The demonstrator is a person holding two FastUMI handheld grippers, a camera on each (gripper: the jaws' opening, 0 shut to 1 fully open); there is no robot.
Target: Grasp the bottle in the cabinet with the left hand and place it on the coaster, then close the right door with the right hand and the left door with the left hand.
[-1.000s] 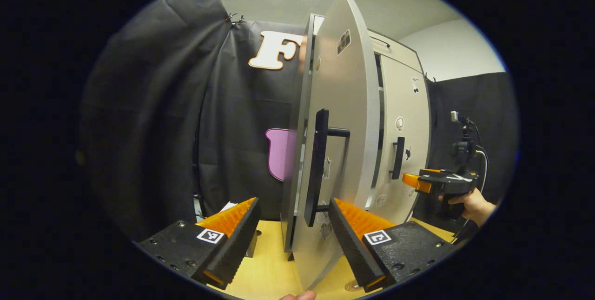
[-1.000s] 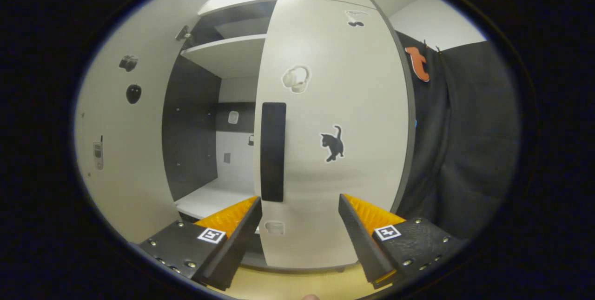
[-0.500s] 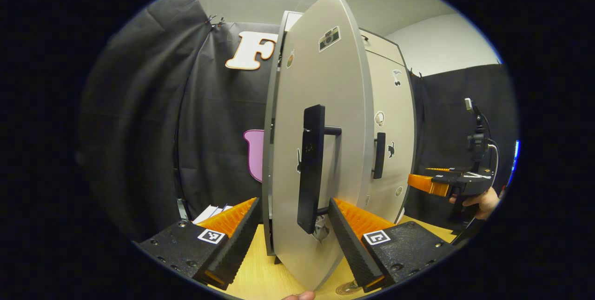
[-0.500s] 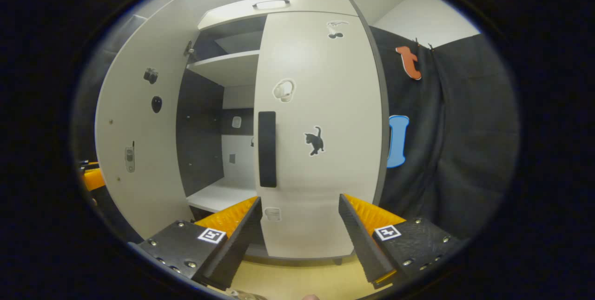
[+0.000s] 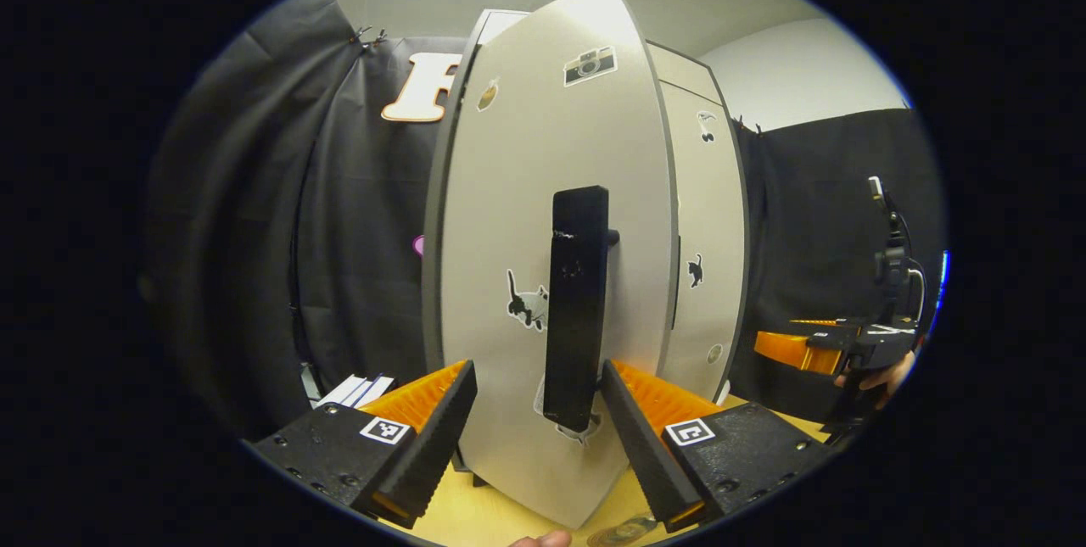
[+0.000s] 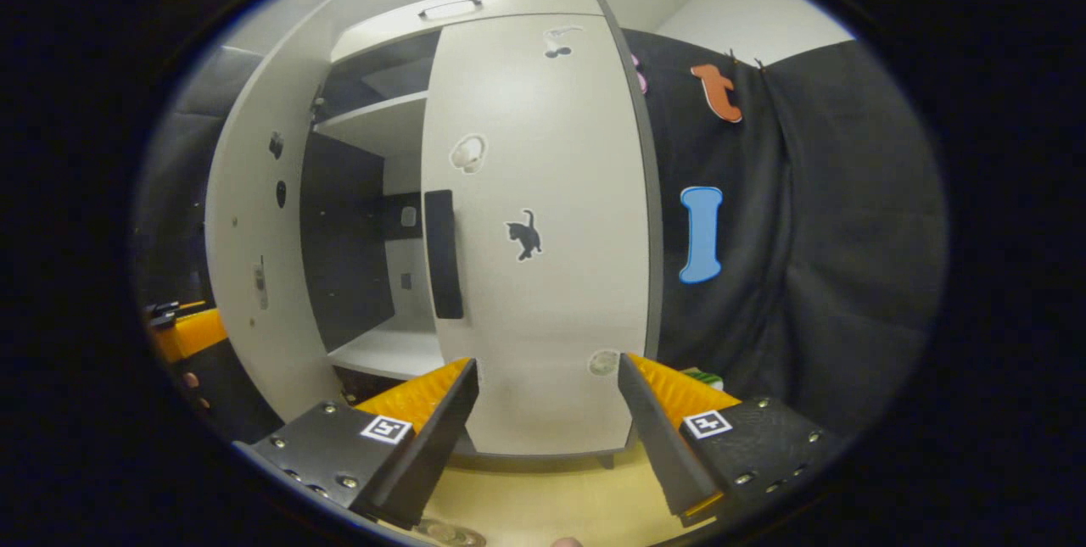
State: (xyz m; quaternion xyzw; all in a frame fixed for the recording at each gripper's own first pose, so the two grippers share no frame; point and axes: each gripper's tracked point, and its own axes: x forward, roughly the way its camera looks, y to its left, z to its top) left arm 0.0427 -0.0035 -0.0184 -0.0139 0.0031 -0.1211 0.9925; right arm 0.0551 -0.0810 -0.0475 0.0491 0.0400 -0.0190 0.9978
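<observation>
A: Where does the left gripper point(image 5: 536, 432) stand?

B: In the left gripper view its orange-and-black fingers point(image 5: 424, 415) are spread wide and hold nothing. They flank the lower end of the long black bar handle point(image 5: 577, 309) on the pale grey left cabinet door point(image 5: 501, 216). Whether the right finger touches the handle, I cannot tell.

A: And that door?

B: It is partly open. In the right gripper view its inner face point(image 6: 254, 216) stands out to the left of the tall pale grey cabinet point(image 6: 458, 17), with a dark gap and white shelves point(image 6: 382, 110) showing between the two doors.

A: The other door?

B: The pale grey right cabinet door point(image 6: 543, 233), with a black kitten sticker point(image 6: 523, 235), lies flat against the cabinet front, its short black handle point(image 6: 443, 254) at its left edge.

A: And the right gripper point(image 6: 547, 437)?

B: Its jaws are wide apart and empty, held back from the right door over the yellow wooden tabletop point(image 6: 551, 496). In the left gripper view it point(image 5: 802, 350) hangs off to the right of the cabinet, with a hand point(image 5: 882, 373) on its grip.

A: The bottle?

B: I cannot make it out. A round brownish patterned coaster point(image 5: 624, 533) lies on the tabletop at the bottom edge of the left gripper view, just by the left gripper's right finger; what sits on it is cut off.
</observation>
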